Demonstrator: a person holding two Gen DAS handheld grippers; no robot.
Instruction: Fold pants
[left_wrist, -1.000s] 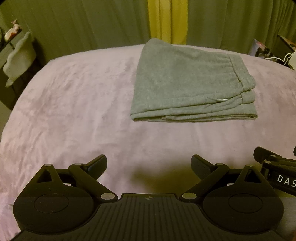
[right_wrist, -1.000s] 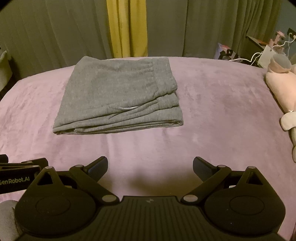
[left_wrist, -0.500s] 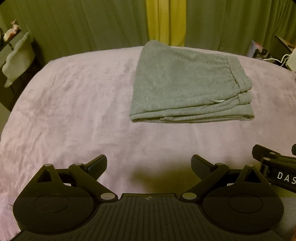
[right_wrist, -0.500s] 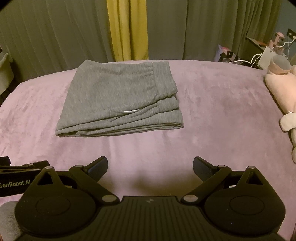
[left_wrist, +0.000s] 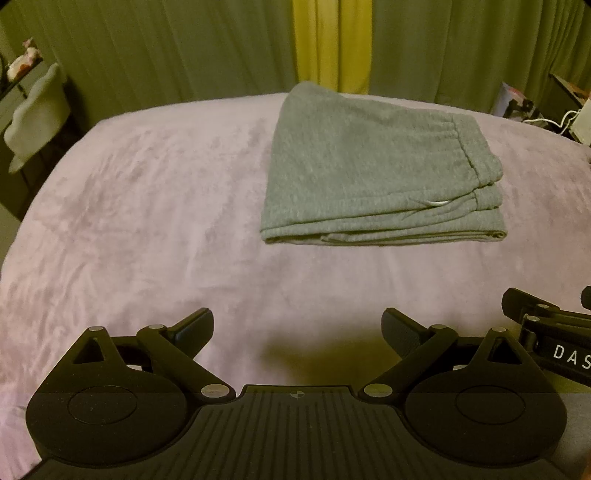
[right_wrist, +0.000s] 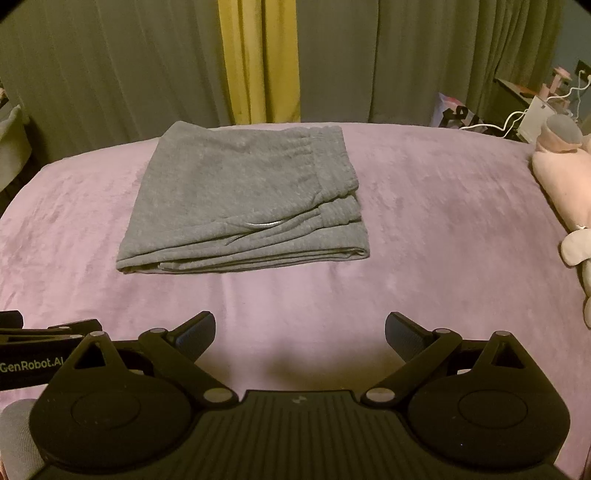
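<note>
Folded grey pants on a purple bed

The bed (right_wrist: 424, 206) carries the pants (right_wrist: 243, 199), folded flat near its far edge. Left gripper (left_wrist: 297, 328) and right gripper (right_wrist: 300, 330) hover well apart from them, jaws spread wide, holding nothing.

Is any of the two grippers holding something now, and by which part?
Nothing is held. The left gripper and the right gripper are both open and empty, apart from the folded grey pants lying on the bed.
</note>
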